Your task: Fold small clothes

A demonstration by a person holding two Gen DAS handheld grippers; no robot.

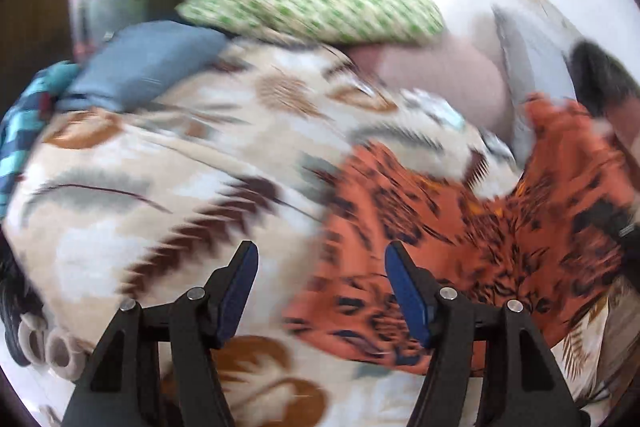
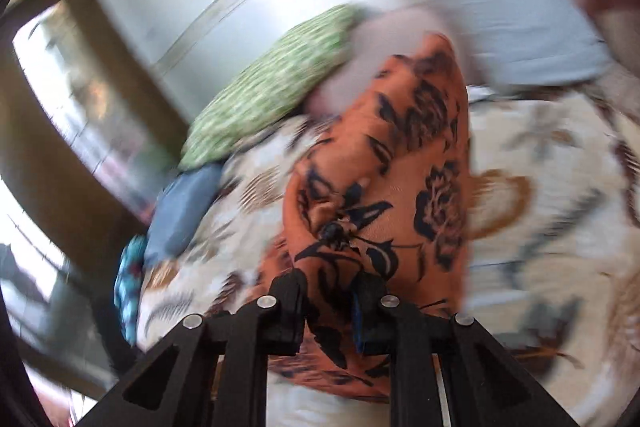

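Right wrist view is showing the right gripper (image 2: 330, 307) pinching a fold of the orange patterned garment (image 2: 384, 167), lifting it above the leaf-print bedspread (image 2: 552, 187). Left wrist view is showing the left gripper (image 1: 322, 291) hanging wide apart, gripping nothing, over the garment's edge. A green pillow (image 1: 312, 7) is lying beyond.
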